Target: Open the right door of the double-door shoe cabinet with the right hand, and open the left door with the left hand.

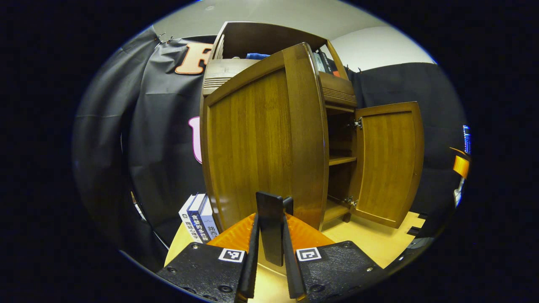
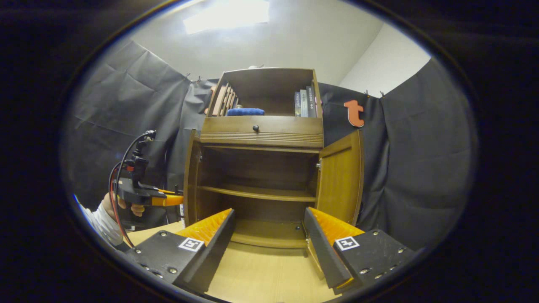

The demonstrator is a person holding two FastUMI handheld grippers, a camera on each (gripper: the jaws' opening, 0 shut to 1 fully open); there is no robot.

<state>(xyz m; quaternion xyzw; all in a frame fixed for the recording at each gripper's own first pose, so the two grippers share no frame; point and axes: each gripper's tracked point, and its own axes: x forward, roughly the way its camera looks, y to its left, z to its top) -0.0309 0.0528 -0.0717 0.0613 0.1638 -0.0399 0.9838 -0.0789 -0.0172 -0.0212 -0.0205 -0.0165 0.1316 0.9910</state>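
Left gripper (image 1: 271,235): fingers nearly together, clamped on free edge of brown wooden left door (image 1: 257,143), swung wide. Right gripper (image 2: 269,235): spread wide, empty, facing brown wooden shoe cabinet (image 2: 261,126) on pale bench (image 2: 261,277). Right door (image 2: 339,176) open. Both doors open; task looks essentially done.
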